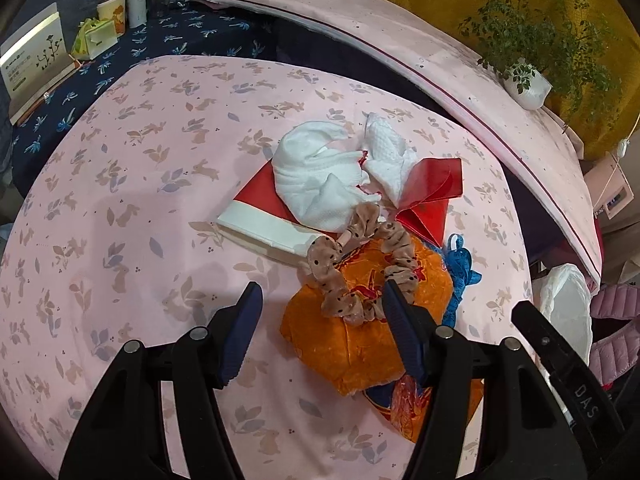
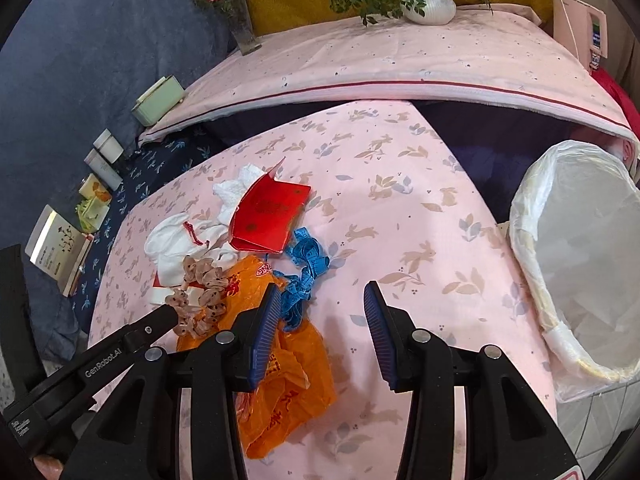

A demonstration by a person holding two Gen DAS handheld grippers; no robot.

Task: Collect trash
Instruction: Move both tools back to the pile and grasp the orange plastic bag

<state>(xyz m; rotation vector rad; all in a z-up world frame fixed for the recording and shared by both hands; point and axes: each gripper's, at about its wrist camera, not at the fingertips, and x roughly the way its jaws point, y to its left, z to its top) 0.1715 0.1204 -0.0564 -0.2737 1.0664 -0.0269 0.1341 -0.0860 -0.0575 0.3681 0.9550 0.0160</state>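
The left hand-held gripper [image 1: 322, 304] hangs over a surface [image 1: 120, 200] draped in pink rabbit-print cloth, its blue-padded jaws spread with nothing between them. Its right finger lies over the orange plastic bag [image 1: 360, 340], beside the tan dotted scrunchie [image 1: 360, 272] resting on the bag. Just ahead of the jaws lie crumpled white tissues [image 1: 320, 176] on red paper [image 1: 432, 188], and a blue measuring tape [image 1: 460, 268] shows to the right of the bag.

The right hand-held gripper [image 2: 320, 308] is also spread and holds nothing; bare cloth lies between its fingers. The orange bag [image 2: 288, 380] sits under its left finger, the blue tape [image 2: 306, 264] just ahead of that finger. To its right stands a bin lined with a white bag [image 2: 580, 248].
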